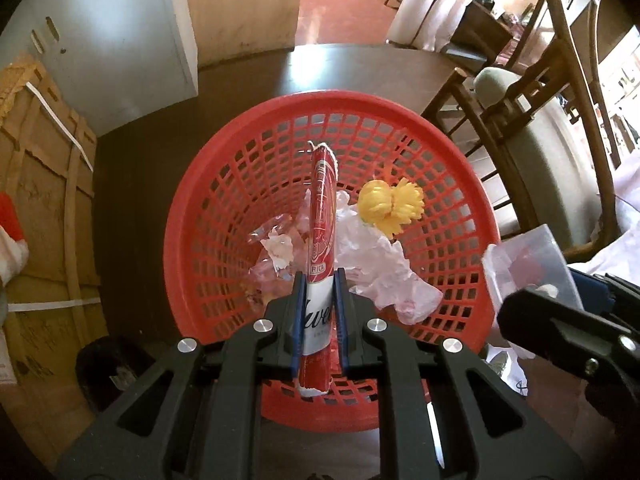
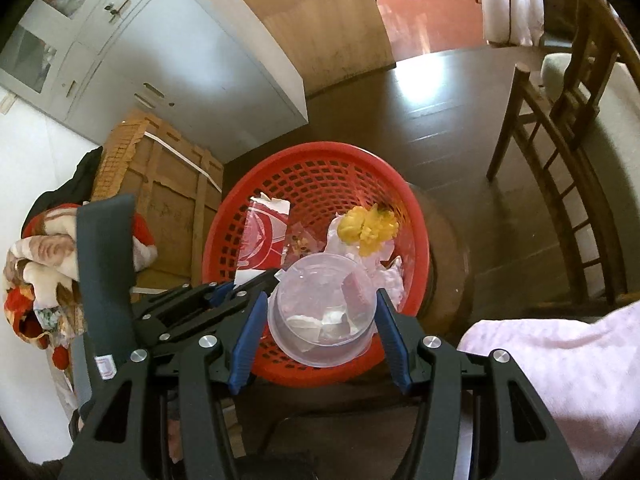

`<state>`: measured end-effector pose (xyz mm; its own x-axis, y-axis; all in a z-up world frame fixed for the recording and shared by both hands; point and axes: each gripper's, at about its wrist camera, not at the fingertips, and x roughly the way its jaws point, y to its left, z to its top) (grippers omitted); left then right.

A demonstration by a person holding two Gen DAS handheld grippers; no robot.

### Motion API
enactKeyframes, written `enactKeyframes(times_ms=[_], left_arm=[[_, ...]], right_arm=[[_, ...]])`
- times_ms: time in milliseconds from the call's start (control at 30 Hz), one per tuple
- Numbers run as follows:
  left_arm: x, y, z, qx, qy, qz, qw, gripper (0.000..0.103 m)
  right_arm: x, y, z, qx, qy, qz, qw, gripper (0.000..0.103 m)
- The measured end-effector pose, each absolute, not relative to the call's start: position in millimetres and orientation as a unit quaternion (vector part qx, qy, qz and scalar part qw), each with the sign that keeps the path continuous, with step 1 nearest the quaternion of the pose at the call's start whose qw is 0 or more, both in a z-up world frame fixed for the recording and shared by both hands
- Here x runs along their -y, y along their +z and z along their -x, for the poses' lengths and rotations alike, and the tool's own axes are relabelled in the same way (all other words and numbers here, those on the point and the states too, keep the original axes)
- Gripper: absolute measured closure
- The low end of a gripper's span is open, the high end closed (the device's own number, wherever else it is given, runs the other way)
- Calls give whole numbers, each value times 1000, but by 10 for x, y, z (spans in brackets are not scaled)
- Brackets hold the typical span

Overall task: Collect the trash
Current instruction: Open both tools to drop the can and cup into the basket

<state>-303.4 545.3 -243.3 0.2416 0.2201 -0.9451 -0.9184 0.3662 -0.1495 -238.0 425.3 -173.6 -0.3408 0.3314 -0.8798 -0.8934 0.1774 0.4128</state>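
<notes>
Left gripper point(image 1: 318, 312) clamping flattened can point(image 1: 320, 240), right gripper point(image 2: 320, 312) clasping clear cup point(image 2: 322, 308)

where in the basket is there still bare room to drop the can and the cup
Free: the red basket's left side, between its left wall and the crumpled clear wrapper. Crowded: middle and right, under white plastic and the yellow flower. The flattened can and clear cup are held over its near rim.
</notes>
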Motion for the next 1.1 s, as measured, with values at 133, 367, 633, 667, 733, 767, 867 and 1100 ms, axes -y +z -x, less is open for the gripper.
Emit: enactKeyframes(times_ms=[133,367,633,667,733,767,867,1100], left_arm=[[-5485,-2471,3037,-457,414,385,686,88],[-5523,-2467,3059,-452,415,392,686,88],[-5531,-2473,3093,-451,414,397,684,88],[-5534,-2473,3095,-451,413,399,684,86],[-5531,-2467,3095,-450,410,400,685,80],[-5530,-2462,3094,-450,408,401,686,78],[-5515,-2431,3097,-450,411,399,685,74],[-5458,-2294,3144,-441,417,400,687,69]], right_arm=[[-4335,-1826,2369,-575,587,248,513,48],[-4391,-1974,2382,-591,583,244,501,48],[-4421,-2091,2355,-617,577,221,487,48],[-4416,-2092,2345,-618,577,219,487,48],[-4410,-2086,2321,-620,577,213,488,47],[-4408,-2078,2309,-621,577,209,487,45],[-4393,-2041,2271,-623,575,198,491,40],[-4282,-1852,2223,-613,580,193,501,40]])
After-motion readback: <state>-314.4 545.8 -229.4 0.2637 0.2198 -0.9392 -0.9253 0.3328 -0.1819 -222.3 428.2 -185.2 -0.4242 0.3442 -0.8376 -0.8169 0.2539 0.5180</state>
